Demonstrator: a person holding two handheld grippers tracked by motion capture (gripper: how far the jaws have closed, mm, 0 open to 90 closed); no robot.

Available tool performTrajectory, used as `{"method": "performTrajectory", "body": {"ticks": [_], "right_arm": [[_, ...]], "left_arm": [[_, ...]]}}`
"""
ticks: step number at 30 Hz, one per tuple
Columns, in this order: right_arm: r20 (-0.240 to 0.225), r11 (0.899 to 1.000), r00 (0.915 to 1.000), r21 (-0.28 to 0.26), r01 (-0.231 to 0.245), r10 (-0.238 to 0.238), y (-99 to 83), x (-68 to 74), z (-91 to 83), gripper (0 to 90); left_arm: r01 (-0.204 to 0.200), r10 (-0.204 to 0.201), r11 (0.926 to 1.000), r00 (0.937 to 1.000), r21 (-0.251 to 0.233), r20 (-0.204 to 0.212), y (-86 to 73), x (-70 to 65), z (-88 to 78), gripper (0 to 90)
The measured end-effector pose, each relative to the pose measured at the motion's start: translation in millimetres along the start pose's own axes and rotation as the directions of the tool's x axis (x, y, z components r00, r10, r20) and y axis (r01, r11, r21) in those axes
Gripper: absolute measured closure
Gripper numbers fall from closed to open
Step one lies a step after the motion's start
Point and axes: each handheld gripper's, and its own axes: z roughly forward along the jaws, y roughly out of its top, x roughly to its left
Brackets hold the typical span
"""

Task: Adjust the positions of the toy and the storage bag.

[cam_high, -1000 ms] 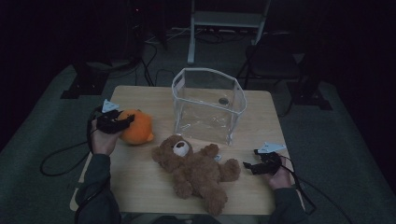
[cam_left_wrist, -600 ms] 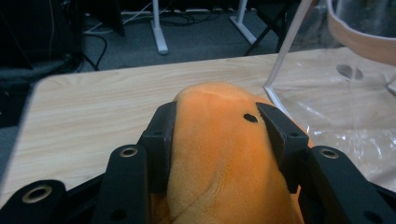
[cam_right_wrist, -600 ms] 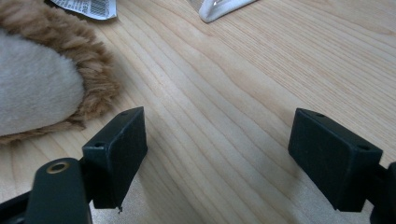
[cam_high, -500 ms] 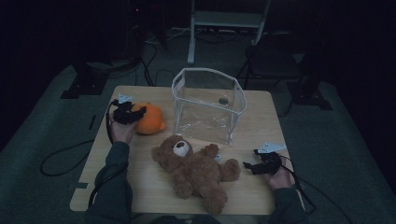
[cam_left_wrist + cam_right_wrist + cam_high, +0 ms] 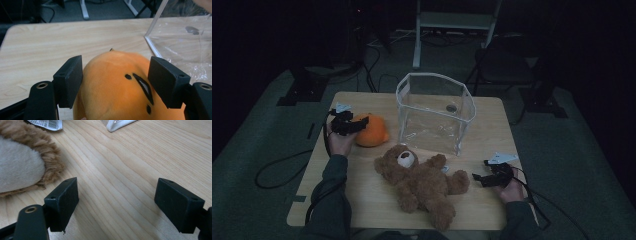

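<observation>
An orange plush toy (image 5: 372,131) with a black stitched face (image 5: 112,87) lies on the wooden table (image 5: 492,130), left of a clear plastic bin (image 5: 434,112). My left gripper (image 5: 354,125) straddles it; its jaws have just been opening, and the pads (image 5: 70,80) now flank the plush without squeezing it. A brown teddy bear (image 5: 422,180) lies on its back in the middle of the table. My right gripper (image 5: 479,178) rests by the bear's outstretched paw (image 5: 20,167), open over bare wood (image 5: 116,202).
The bin's white-edged clear wall (image 5: 180,42) stands just right of the plush. A paper tag (image 5: 45,123) lies by the bear. Cables (image 5: 277,170) trail off the table's left side. A white stand (image 5: 452,20) and dark chairs stand beyond the far edge.
My left hand carried the orange plush to the right and farther away, toward the bin, and its jaws stand wider apart now. The right hand and the bear kept still.
</observation>
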Motion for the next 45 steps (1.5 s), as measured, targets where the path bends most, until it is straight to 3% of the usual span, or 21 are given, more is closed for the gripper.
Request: {"method": "performTrajectory", "body": {"ticks": [7, 9, 13, 17, 24, 26, 29, 36, 39, 45], "right_arm": [[0.0, 1.0, 1.0, 0.0, 0.0, 0.0, 0.0, -0.1, 0.0, 18.6], [0.0, 1.0, 1.0, 0.0, 0.0, 0.0, 0.0, 0.0, 0.0, 18.6], [0.0, 1.0, 1.0, 0.0, 0.0, 0.0, 0.0, -0.1, 0.0, 18.6], [0.0, 1.0, 1.0, 0.0, 0.0, 0.0, 0.0, -0.1, 0.0, 18.6], [0.0, 1.0, 1.0, 0.0, 0.0, 0.0, 0.0, -0.1, 0.0, 18.6], [-0.001, 1.0, 1.0, 0.0, 0.001, -0.001, 0.0, -0.1, 0.0, 18.6], [-0.002, 1.0, 1.0, 0.0, 0.001, -0.001, 0.1, -0.3, 0.1, 18.6], [-0.002, 1.0, 1.0, 0.0, 0.002, -0.002, 0.1, -0.4, 0.1, 18.6], [-0.002, 1.0, 1.0, 0.0, 0.002, -0.002, 0.2, -0.4, 0.2, 18.6], [-0.003, 1.0, 1.0, 0.0, 0.001, -0.001, 0.3, -0.5, 0.3, 18.6]], "left_arm": [[-0.052, 0.053, 0.9977, 0.9985, -0.044, 0.014, 12.6, -12.4, -13.4, 28.8], [-0.062, 0.066, 0.9959, 0.9959, -0.065, 0.063, 18.8, -20.9, -17.6, 28.9], [-0.083, 0.09, 0.9941, 0.9898, -0.07, 0.111, 25.0, -32.5, -20.2, 28.9], [-0.11, 0.122, 0.991, 0.9792, -0.076, 0.162, 30.6, -45.5, -21.9, 28.9], [-0.168, 0.192, 0.979, 0.9491, -0.115, 0.249, 46.9, -67.8, -28.2, 29.4], [-0.176, 0.203, 0.9768, 0.9411, -0.122, 0.27, 50.1, -71.6, -29.4, 33.6], [-0.201, 0.235, 0.9697, 0.9225, -0.14, 0.306, 56.3, -81.4, -31.2, 35.4], [-0.232, 0.278, 0.958, 0.8944, -0.168, 0.35, 69.6, -100.1, -33.6, 37.9], [-0.247, 0.299, 0.9522, 0.8747, -0.18, 0.381, 75.2, -109.5, -33.8, 37.9], [-0.284, 0.339, 0.9401, 0.8446, -0.188, 0.415, 85.6, -132.0, -29.8, 37.9]]}}
